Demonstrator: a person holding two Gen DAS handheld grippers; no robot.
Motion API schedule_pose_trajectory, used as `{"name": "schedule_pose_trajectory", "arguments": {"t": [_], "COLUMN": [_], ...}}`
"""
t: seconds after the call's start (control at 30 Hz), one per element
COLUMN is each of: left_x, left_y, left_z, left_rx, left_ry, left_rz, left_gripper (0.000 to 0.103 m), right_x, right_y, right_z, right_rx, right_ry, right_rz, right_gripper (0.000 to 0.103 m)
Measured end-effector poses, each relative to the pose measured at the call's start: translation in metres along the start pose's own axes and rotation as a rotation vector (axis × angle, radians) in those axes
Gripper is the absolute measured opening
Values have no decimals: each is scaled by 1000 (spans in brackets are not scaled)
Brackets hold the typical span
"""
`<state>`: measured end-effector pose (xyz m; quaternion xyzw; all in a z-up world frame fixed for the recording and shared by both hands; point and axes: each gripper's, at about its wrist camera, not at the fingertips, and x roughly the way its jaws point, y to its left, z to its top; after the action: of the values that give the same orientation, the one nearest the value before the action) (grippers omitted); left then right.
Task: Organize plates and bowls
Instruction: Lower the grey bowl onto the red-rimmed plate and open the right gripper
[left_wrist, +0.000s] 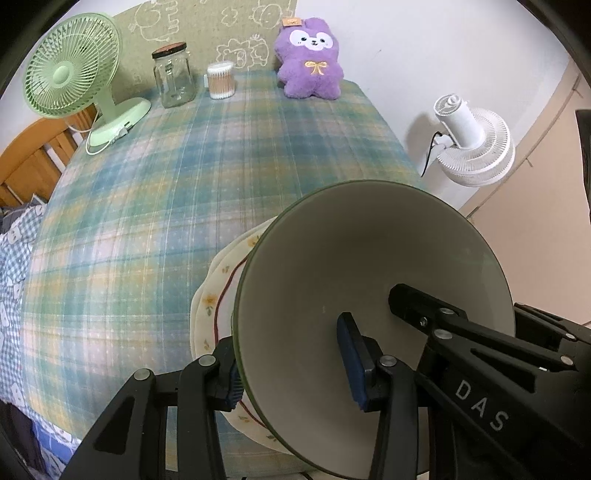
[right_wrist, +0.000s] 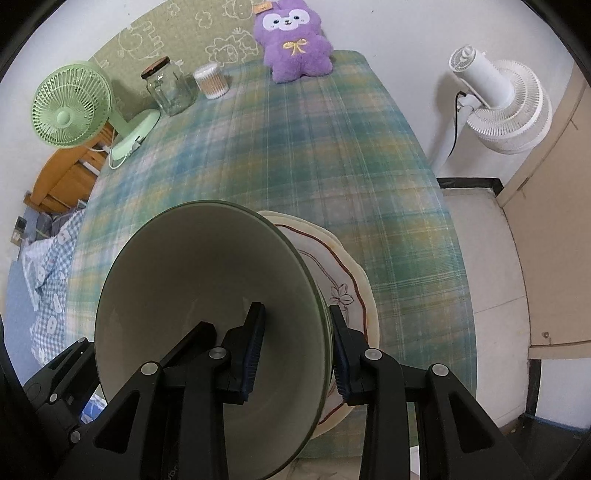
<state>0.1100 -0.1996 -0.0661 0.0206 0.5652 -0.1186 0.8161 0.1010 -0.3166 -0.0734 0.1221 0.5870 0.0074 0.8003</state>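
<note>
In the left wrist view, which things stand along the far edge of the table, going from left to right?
Green fan → glass jar → cotton swab box → purple plush toy.

A plaid-covered table (left_wrist: 147, 206) stands against a white wall (left_wrist: 424, 55), with a doodled green board (left_wrist: 207, 33) behind it, a wooden chair (left_wrist: 33, 158) beside it, and a white floor fan (right_wrist: 506, 107).

Bowl (left_wrist: 325, 280) above plates (left_wrist: 210, 295); jar (left_wrist: 173, 75) between fan (left_wrist: 70, 68), swabs (left_wrist: 220, 80).
</note>
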Motion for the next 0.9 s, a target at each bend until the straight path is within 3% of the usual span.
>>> {"name": "schedule_pose_trajectory", "arguments": {"t": [0.17,0.63,0.7,0.83,0.9], "left_x": [7,6,8,6,3], "left_y": [0,0,-4,-4,-4], "left_z": [-3,-3,-4,-5,-6], "left_rx": [-26,-42,-23,-13,-11], "left_ry": [15,-39,-33,-36,-44], "left_rz": [22,80,83,75,76], "left_gripper": [42,43,54,62,72], "right_x": [12,15,15,13,10], "right_y": [-4,1,3,7,5], "right_z": [0,4,3,1,0], "right_rx": [-14,-59,-70,-92,-87], "right_ry": [23,-14,-12,-22,-30], "right_rz": [21,30,25,5,-12], "right_gripper": [37,38,41,43,43]}}
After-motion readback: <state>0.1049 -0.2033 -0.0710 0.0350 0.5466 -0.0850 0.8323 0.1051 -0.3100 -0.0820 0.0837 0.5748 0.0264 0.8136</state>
